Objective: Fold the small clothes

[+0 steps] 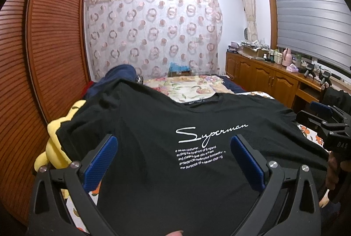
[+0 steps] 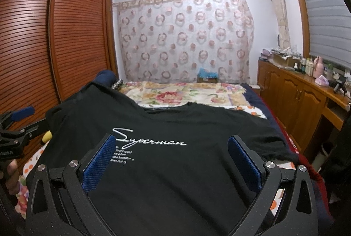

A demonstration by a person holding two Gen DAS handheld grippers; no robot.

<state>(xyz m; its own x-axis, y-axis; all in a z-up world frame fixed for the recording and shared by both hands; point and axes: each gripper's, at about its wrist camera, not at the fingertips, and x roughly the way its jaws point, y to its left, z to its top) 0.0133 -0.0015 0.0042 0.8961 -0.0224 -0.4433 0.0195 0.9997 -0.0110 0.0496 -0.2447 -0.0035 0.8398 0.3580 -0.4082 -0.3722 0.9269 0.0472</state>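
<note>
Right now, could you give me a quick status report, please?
Left gripper open, right gripper open, both over the shirt. Shirt flat, print up, unfolded. Yellow toy under its left sleeve.

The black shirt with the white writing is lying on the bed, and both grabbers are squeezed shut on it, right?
Not quite. The black shirt does lie on the bed, but the left gripper and right gripper are open, holding nothing. Each wrist view shows its own.

Both wrist cams low, close over black tee (image 1: 164, 148) — facing curtain wall (image 1: 153, 34).
</note>
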